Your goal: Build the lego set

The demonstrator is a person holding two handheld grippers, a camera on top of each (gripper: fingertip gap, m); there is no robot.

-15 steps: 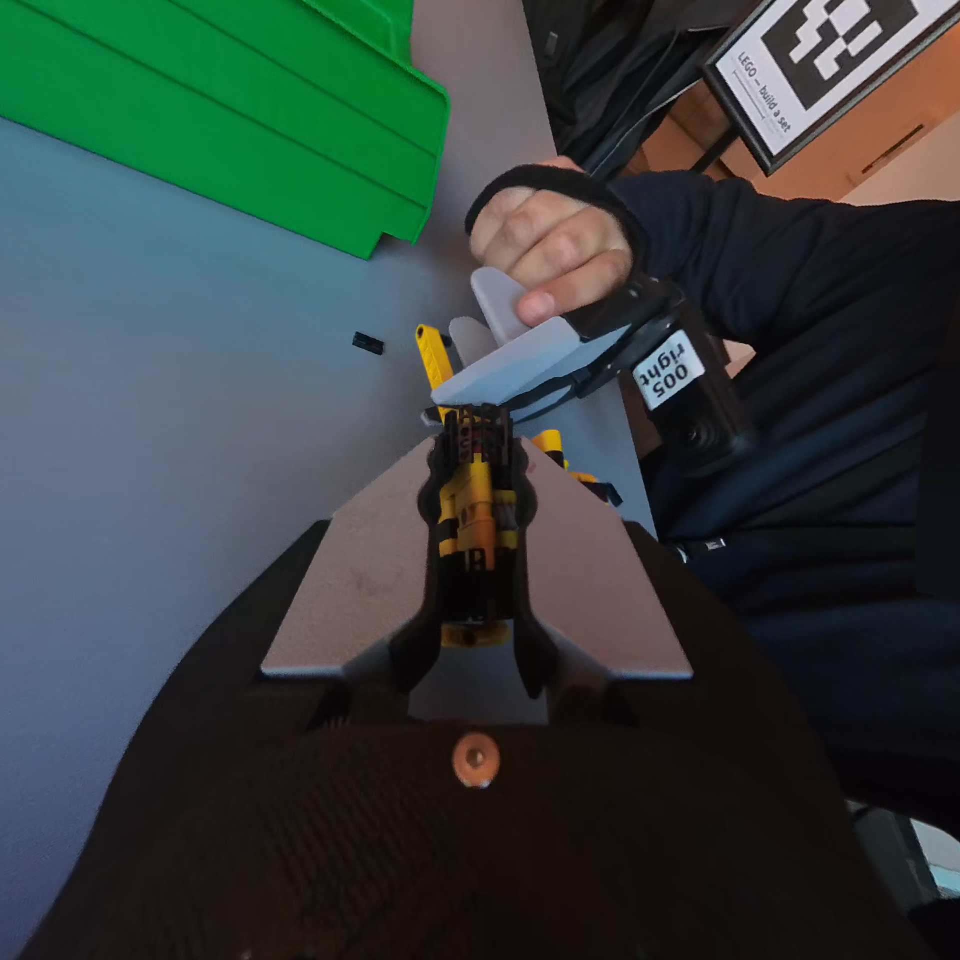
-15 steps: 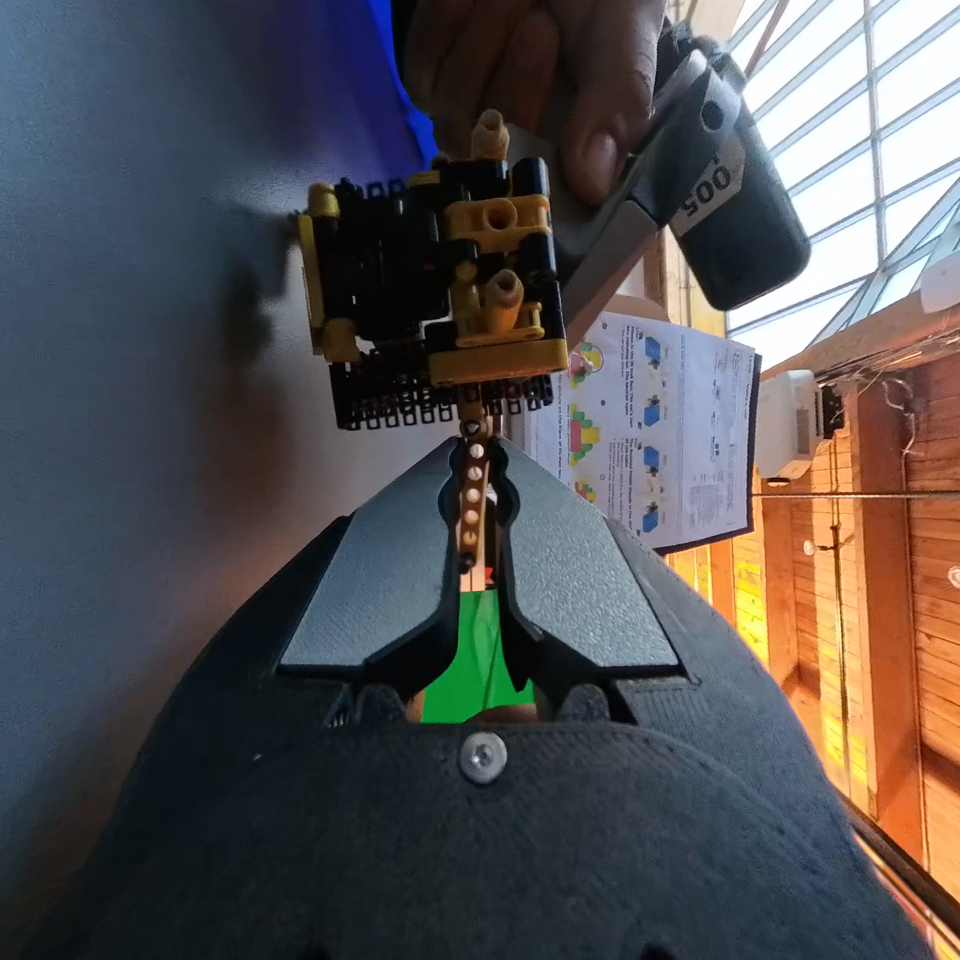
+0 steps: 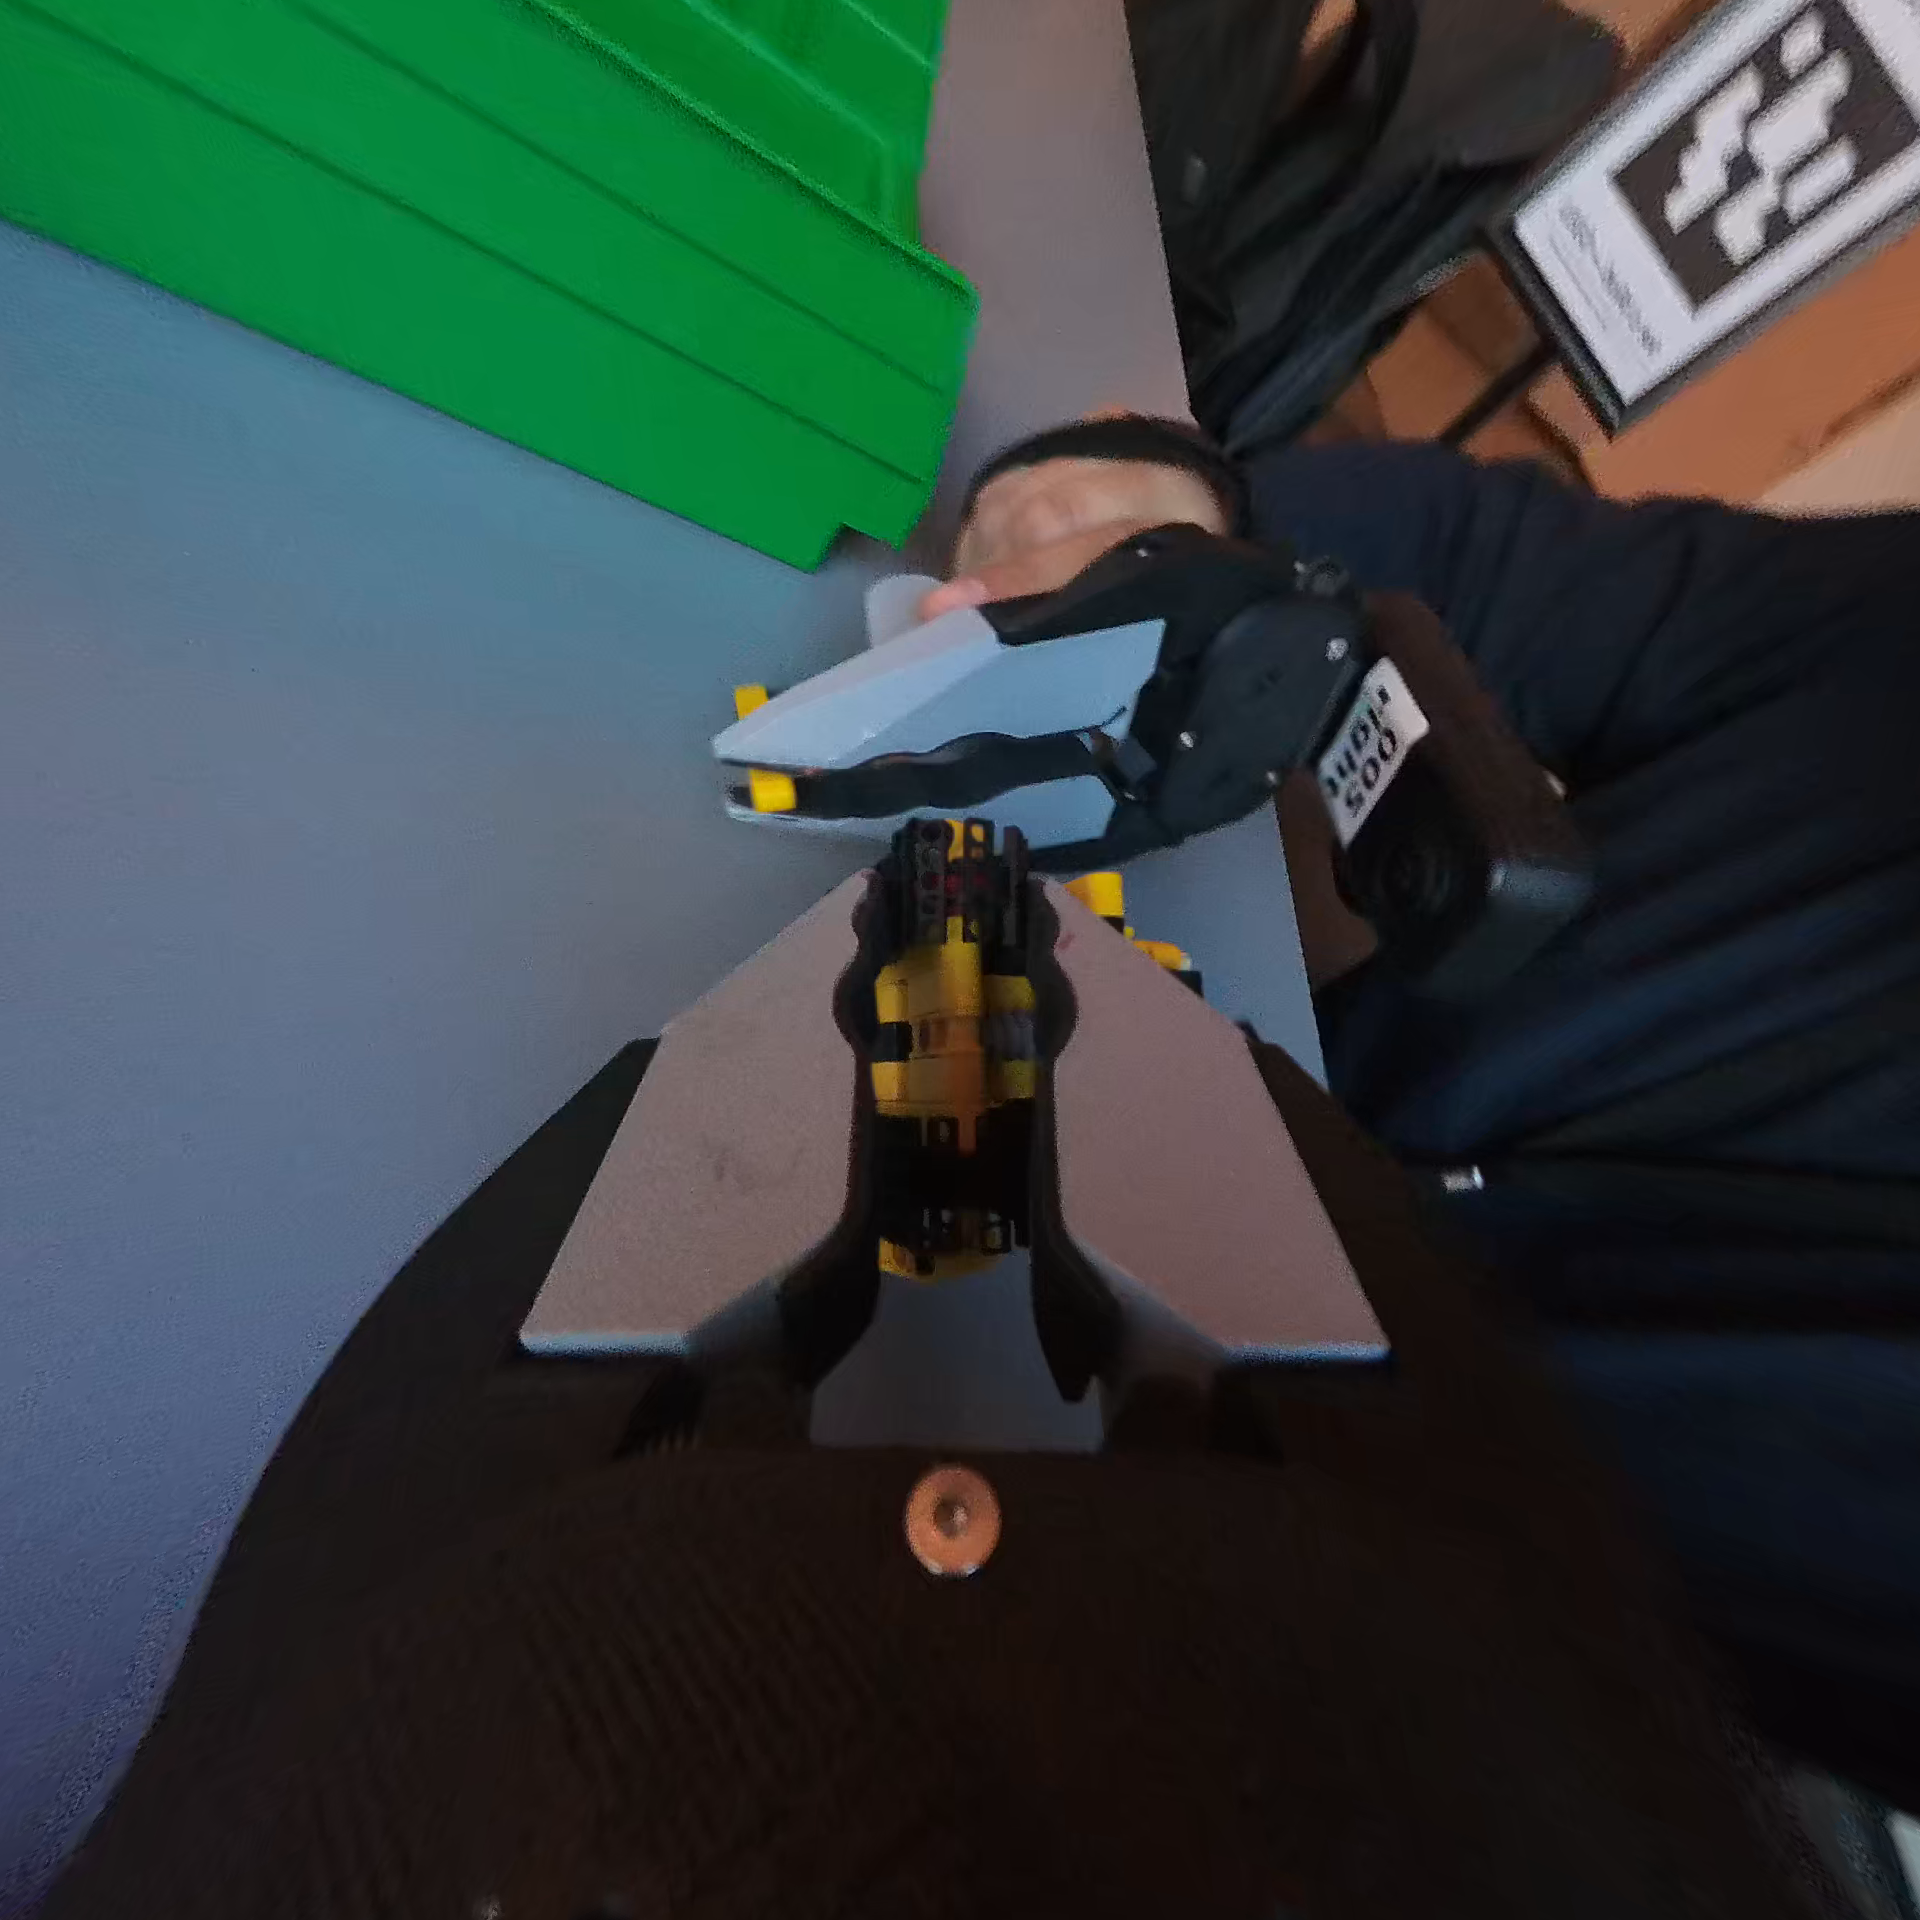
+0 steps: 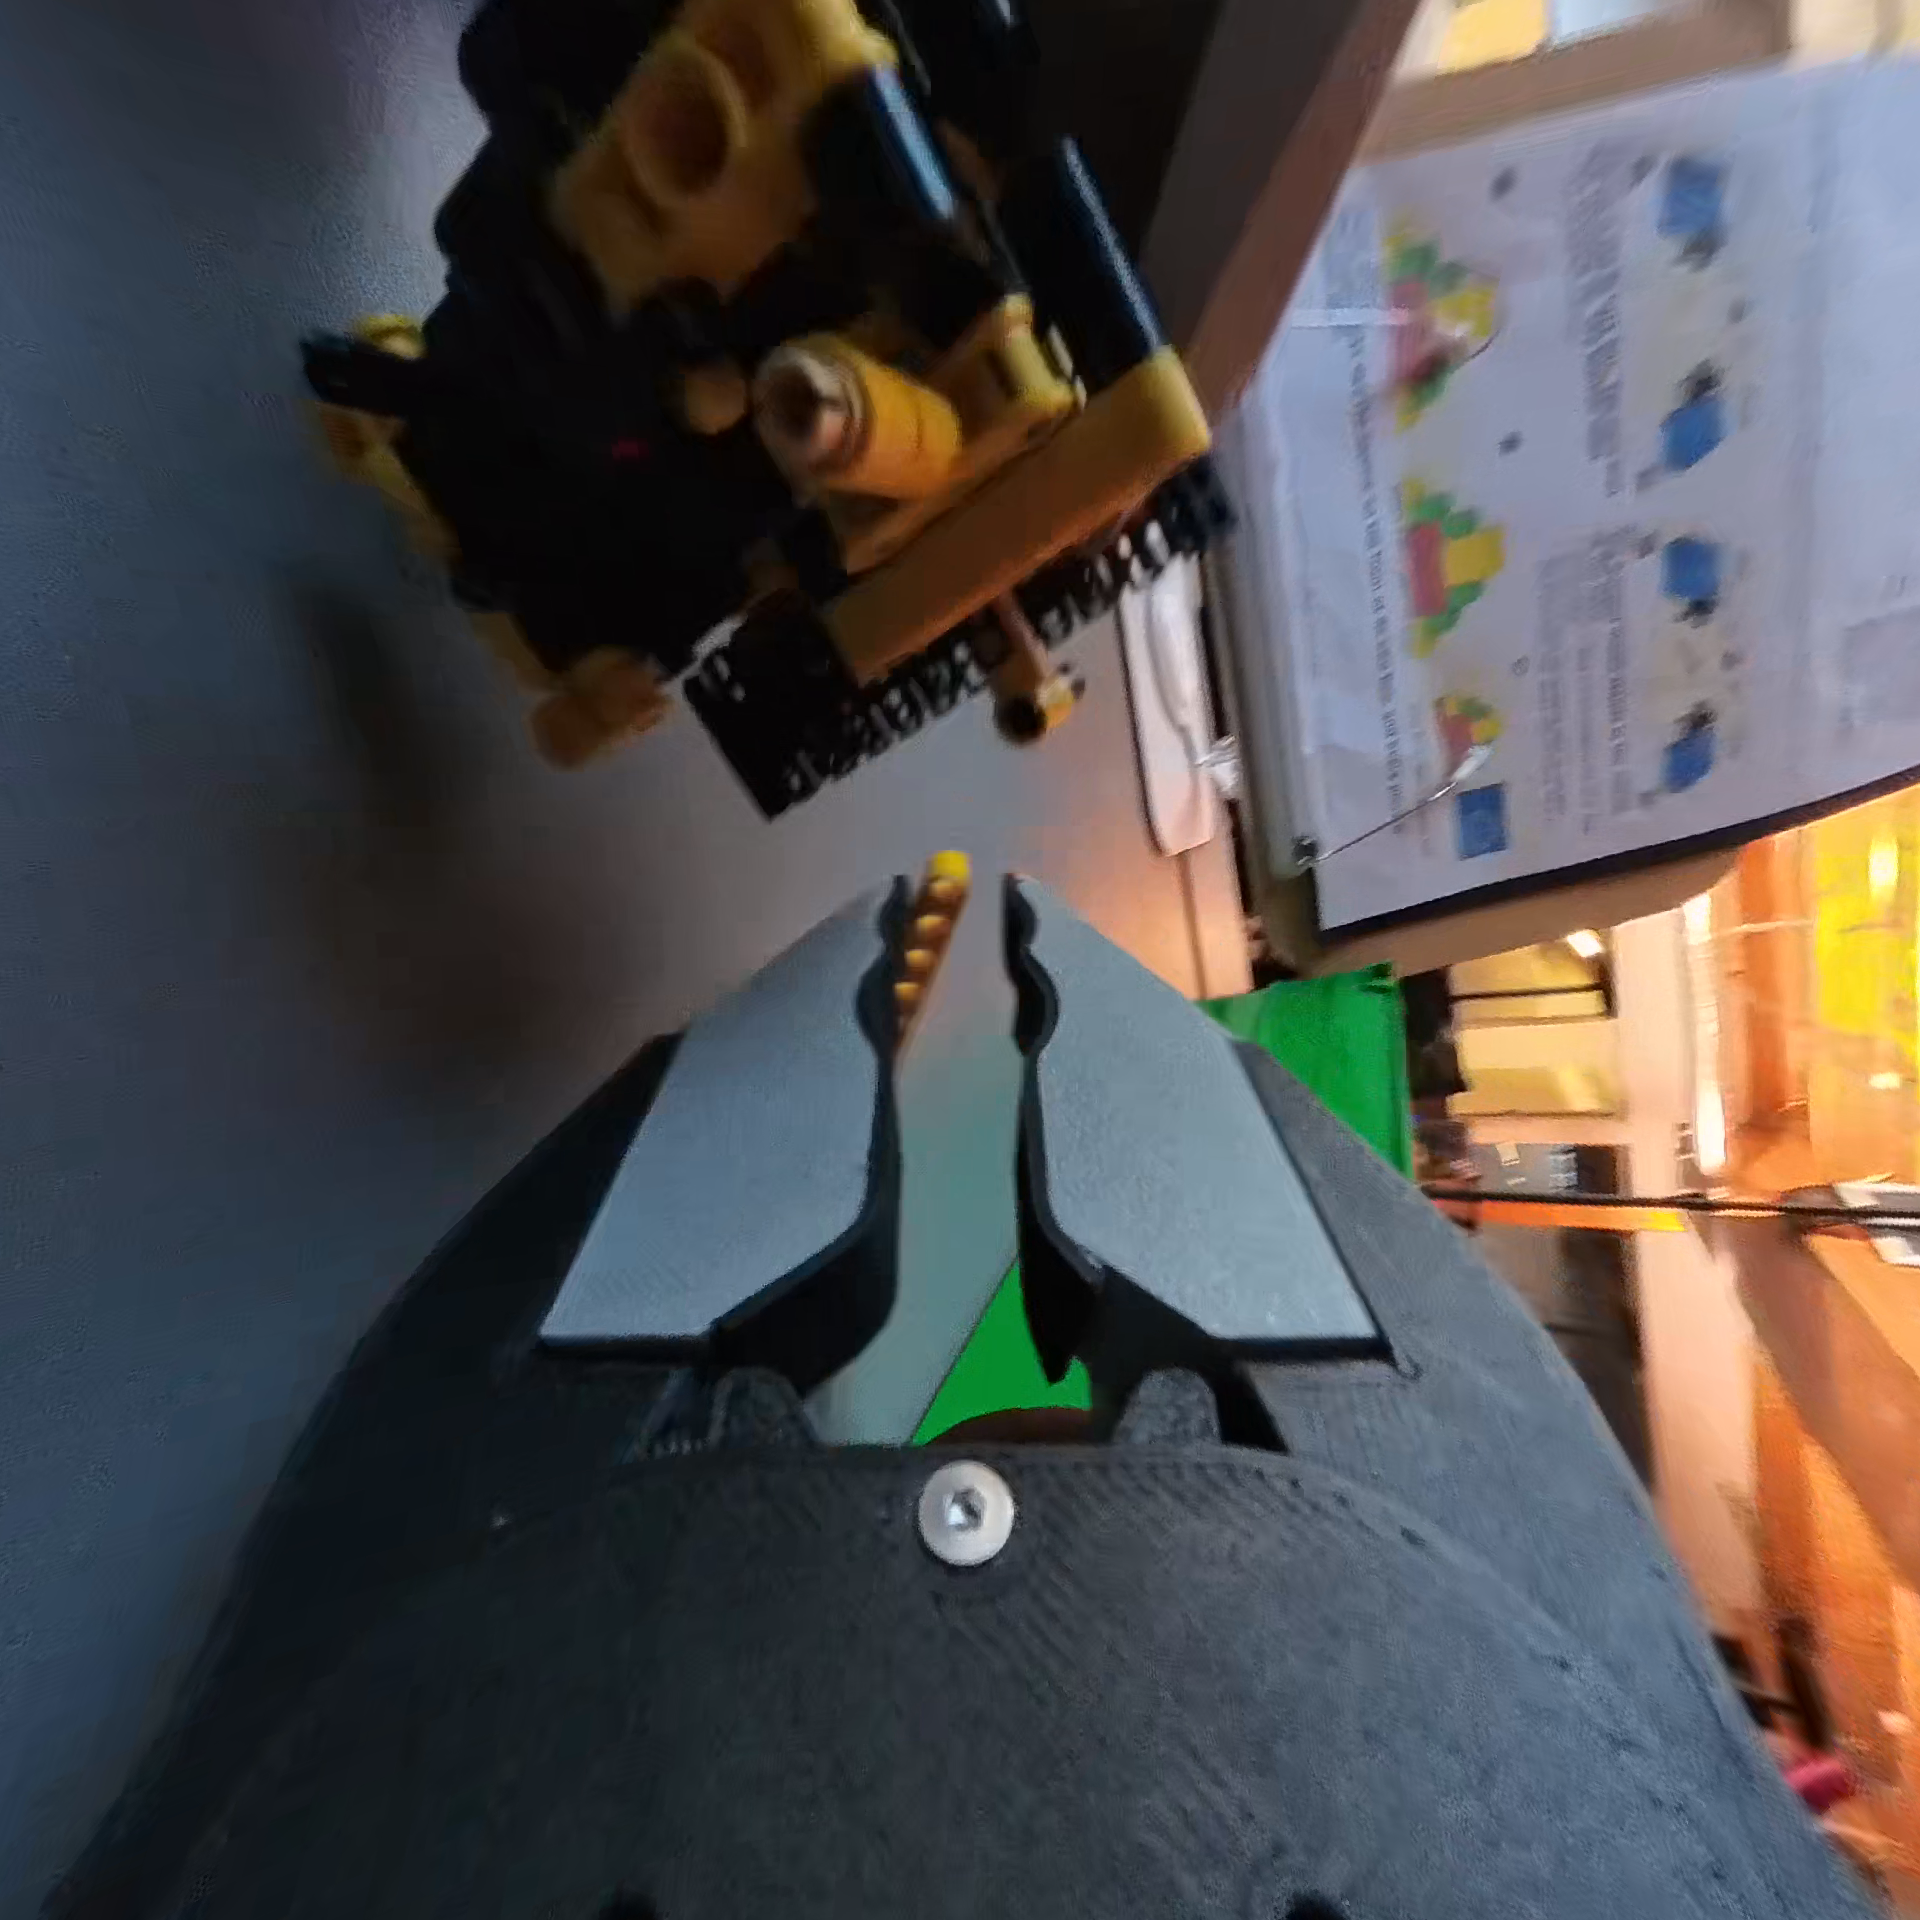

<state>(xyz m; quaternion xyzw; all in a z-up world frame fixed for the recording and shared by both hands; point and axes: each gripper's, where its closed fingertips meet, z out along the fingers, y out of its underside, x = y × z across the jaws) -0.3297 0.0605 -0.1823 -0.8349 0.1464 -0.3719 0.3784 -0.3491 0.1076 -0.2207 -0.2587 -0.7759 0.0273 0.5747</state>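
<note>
Your left gripper (image 3: pixel 951 914) is clamped on the half-built black-and-yellow lego model (image 3: pixel 951 1049), its fingers pressed against both flanks so the body sits locked between them, lifted clear of the grey-blue table (image 3: pixel 312 831). Held this way, the model's end face with its row of black links and a protruding tan pin (image 4: pixel 1023 665) is turned toward your other tool, ready to take a part.

Your right gripper (image 4: pixel 951 904) has its jaws slightly apart, with a thin yellow lego beam with a line of holes (image 4: pixel 925 940) lying against one finger; whether it is truly pinched, you cannot tell. The beam points at the model but stands just apart from it. The green plastic bin (image 3: pixel 468 260) sits well behind.
</note>
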